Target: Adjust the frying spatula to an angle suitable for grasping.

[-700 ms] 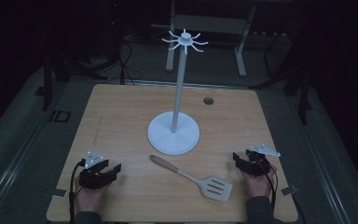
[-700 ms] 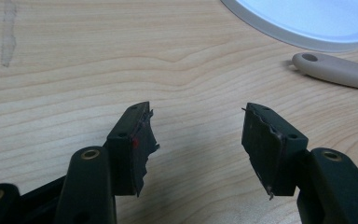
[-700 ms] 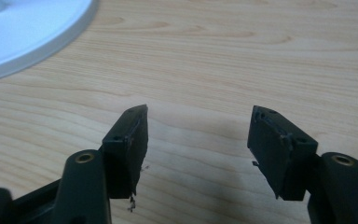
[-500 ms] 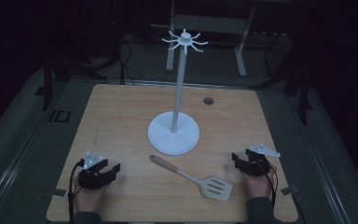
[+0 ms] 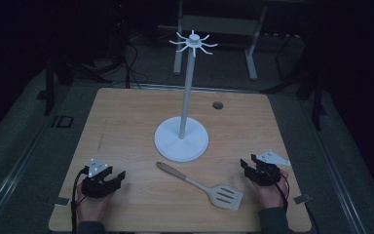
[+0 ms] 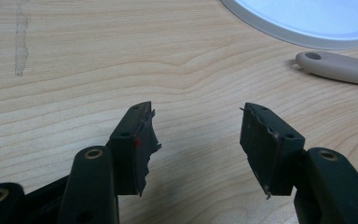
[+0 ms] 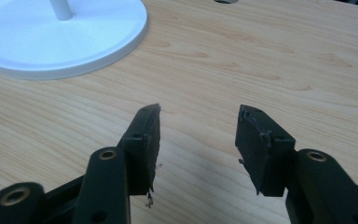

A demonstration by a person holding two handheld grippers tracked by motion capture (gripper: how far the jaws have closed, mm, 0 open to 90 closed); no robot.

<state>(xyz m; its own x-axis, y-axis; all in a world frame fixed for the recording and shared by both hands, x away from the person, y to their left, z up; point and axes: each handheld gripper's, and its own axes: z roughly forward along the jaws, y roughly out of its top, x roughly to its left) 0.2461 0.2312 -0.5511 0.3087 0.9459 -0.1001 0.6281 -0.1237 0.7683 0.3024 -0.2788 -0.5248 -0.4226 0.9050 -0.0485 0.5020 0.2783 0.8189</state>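
Observation:
A white utensil stand [image 5: 181, 140] rises mid-table from a round base, with a thin pole and a ring of hooks [image 5: 193, 42] on top. In front of it lies a beige slotted spatula [image 5: 202, 186], handle toward the left, head toward the right. My left gripper [image 5: 118, 176] rests at the front left, held by a hand. Its jaws stand open over bare wood [image 6: 196, 116], with the spatula handle's end [image 6: 338, 68] farther off. Resting at the front right, my right gripper [image 5: 246, 165] is open too, with nothing between its jaws [image 7: 199, 112]. The stand's base [image 7: 60, 39] is ahead of it.
The wooden table [image 5: 126, 122] has a small round hole [image 5: 217, 105] at its back right. Dark floor, cables and a metal frame [image 5: 214, 24] lie beyond the far edge. Bare wood stretches on both sides of the stand.

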